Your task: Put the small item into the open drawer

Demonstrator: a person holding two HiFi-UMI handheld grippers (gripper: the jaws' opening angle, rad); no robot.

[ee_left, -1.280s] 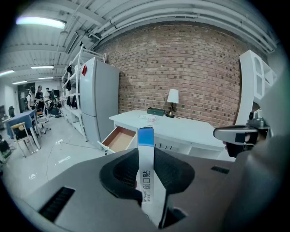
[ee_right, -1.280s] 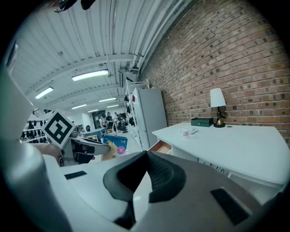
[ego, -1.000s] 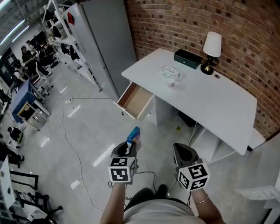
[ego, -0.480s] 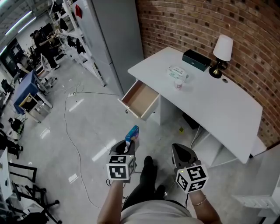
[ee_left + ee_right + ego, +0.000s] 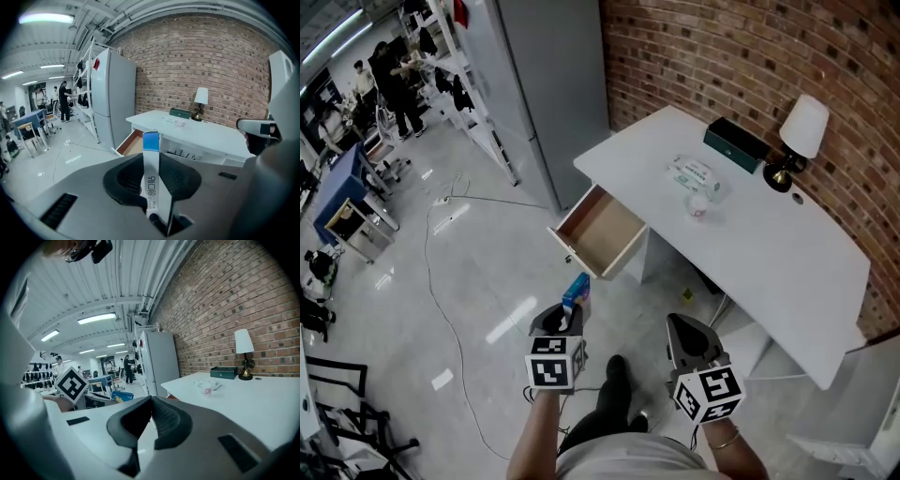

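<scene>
My left gripper (image 5: pixel 569 311) is shut on a small flat blue-and-white packet (image 5: pixel 576 292), which sticks up between the jaws (image 5: pixel 151 178). The open wooden drawer (image 5: pixel 598 231) juts out of the white desk (image 5: pixel 750 234) ahead, a short way beyond the packet; in the left gripper view the drawer (image 5: pixel 132 143) shows just behind the packet's blue top. My right gripper (image 5: pixel 686 335) hangs to the right over the floor, its jaws closed together with nothing between them (image 5: pixel 149 416).
On the desk stand a lamp (image 5: pixel 799 141), a dark green box (image 5: pixel 736 143), a white pack (image 5: pixel 695 173) and a small cup (image 5: pixel 698 206). A grey cabinet (image 5: pixel 548 84) rises left of the desk. A cable (image 5: pixel 441 281) trails over the floor. People stand far left.
The view has drawn nearer the desk; the drawer now sits closer to the packet. Both grippers keep their grip state and relative place.
</scene>
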